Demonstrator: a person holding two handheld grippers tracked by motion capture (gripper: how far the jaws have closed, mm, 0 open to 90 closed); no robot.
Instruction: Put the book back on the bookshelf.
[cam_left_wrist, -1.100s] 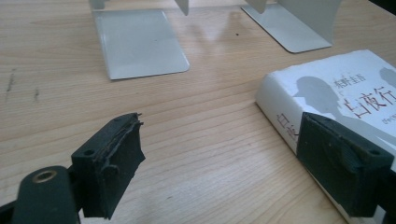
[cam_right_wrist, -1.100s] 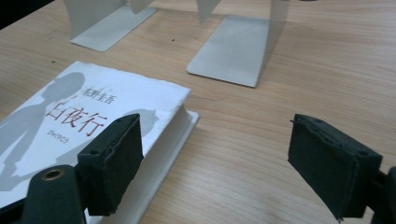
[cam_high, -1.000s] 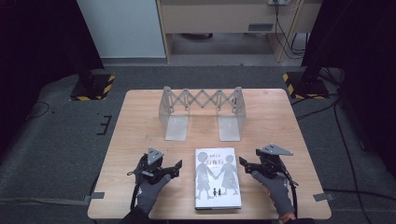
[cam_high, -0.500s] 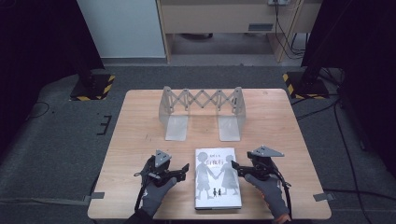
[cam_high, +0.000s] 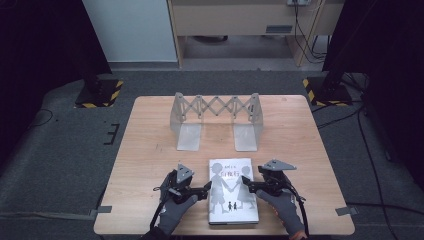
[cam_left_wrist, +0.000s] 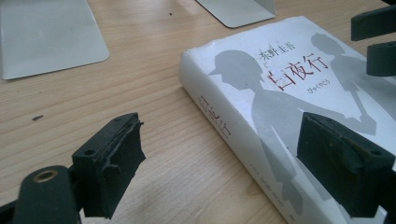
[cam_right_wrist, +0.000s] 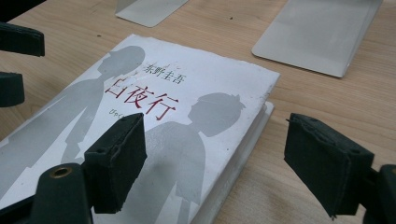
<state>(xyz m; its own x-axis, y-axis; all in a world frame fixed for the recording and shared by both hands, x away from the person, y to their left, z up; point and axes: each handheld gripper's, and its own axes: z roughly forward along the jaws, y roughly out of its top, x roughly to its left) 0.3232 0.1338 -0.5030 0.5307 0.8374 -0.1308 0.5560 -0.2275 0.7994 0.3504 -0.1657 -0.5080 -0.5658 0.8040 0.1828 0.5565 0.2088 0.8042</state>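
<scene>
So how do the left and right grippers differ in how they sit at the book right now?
The left gripper straddles the spine edge of the book; the right gripper straddles the page edge. In the high view the left sits slightly nearer the person than the right. Both are open, one jaw over the cover, one over the table.

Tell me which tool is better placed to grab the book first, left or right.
Probably the left tool: its open jaws straddle the spine edge of the white book, the firmer side to grip. The right tool, also open, straddles the page edge. It's nearly even, since both sit at the book's sides.
</scene>
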